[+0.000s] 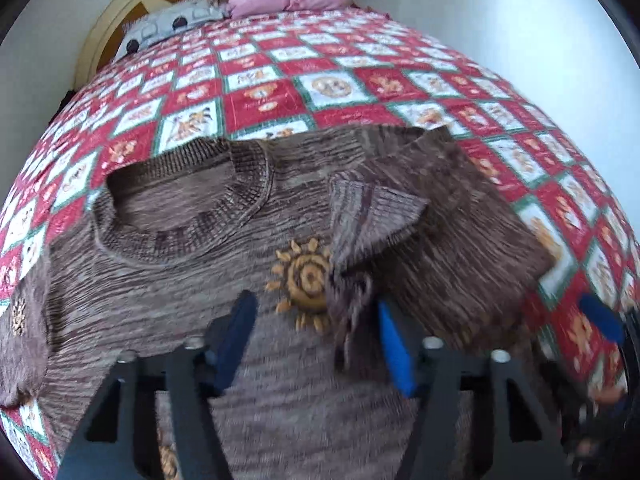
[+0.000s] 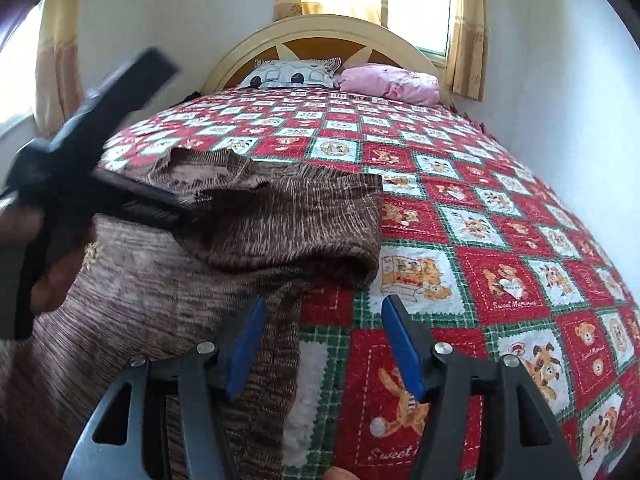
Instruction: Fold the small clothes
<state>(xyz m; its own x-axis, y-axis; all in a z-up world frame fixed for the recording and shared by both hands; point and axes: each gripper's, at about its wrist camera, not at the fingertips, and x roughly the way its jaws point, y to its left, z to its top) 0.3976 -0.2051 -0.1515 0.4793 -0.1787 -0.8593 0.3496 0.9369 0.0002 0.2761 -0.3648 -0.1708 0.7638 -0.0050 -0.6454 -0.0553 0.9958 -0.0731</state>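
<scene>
The brown knit sweater (image 1: 168, 280) lay spread on the bed's quilt (image 1: 280, 80), its right sleeve (image 1: 440, 240) already folded inward. The left tongs (image 1: 316, 344) hovered released over the chest. The right tongs (image 2: 322, 344) gaped empty beside the hem. Soft, floppy and light, it probably wanted gripping at ribbed edges.

Readable text: you will find it only on the bedspread (image 2: 460, 208), right wrist view. "Sweet Memories" in white script sits under the bear pair in a red square (image 2: 508, 284). The red square nearest the camera (image 2: 396, 412) carries "Sweet", with the rest cut off. Smaller script on other squares is too small to read. Left wrist view: nothing legible.
</scene>
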